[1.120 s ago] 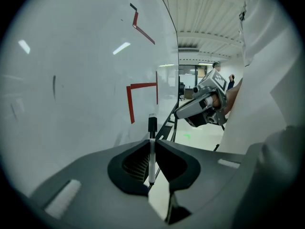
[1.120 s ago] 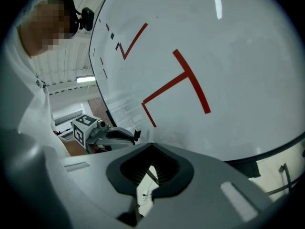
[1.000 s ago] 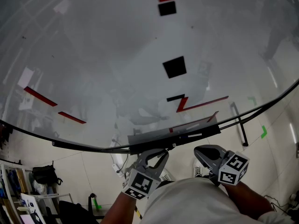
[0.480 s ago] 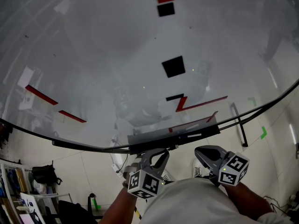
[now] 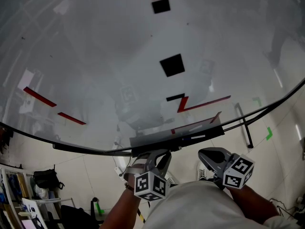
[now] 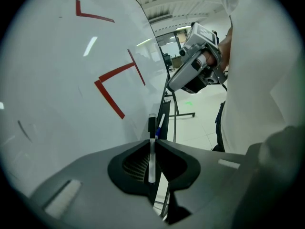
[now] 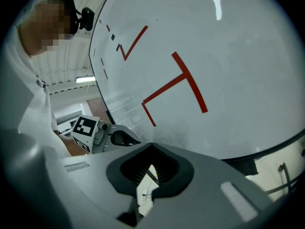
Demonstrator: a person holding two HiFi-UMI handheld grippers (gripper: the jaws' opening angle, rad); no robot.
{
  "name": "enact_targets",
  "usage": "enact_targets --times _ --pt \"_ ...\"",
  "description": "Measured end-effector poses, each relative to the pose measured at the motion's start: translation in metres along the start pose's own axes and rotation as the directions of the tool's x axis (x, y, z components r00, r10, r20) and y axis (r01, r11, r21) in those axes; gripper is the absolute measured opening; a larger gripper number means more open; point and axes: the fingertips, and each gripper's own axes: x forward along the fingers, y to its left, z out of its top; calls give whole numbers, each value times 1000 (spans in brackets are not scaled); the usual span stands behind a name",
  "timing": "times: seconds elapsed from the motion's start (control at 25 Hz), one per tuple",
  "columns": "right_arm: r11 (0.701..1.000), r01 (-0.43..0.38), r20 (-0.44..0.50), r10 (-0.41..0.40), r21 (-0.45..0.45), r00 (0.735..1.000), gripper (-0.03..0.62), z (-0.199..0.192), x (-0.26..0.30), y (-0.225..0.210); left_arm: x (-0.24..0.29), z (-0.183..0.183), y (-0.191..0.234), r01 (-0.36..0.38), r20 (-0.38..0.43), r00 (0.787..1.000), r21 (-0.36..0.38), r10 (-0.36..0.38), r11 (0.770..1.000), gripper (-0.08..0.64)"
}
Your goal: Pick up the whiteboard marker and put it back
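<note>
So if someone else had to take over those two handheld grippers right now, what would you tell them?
The left gripper is shut on the whiteboard marker: white body between the jaws, black cap past their tips.
The right gripper is shut with nothing in it, held off to the side.
The tray runs along the bottom edge of the whiteboard, and the left gripper is right at it. A second marker with a blue end looks to lie further along the tray.
Done: the marker is gripped.
Left: set it on the tray, open the left gripper, draw back.
</note>
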Motion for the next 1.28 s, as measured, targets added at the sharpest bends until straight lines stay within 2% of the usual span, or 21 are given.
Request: enact_targets --times 0.4,1.0,1.28 --pt "1000 2 4 -2 1 1000 2 1 0 -1 14 -15 -4 14 -145 989 153 9 988 55" --pt "1000 12 8 -12 7 1000 2 1 -2 -5 37 -28 -6 47 -223 975 200 -1 979 54" --pt "1000 20 11 -20 12 1000 2 0 -4 -7 47 -35 -5 54 -252 968 194 -3 979 55"
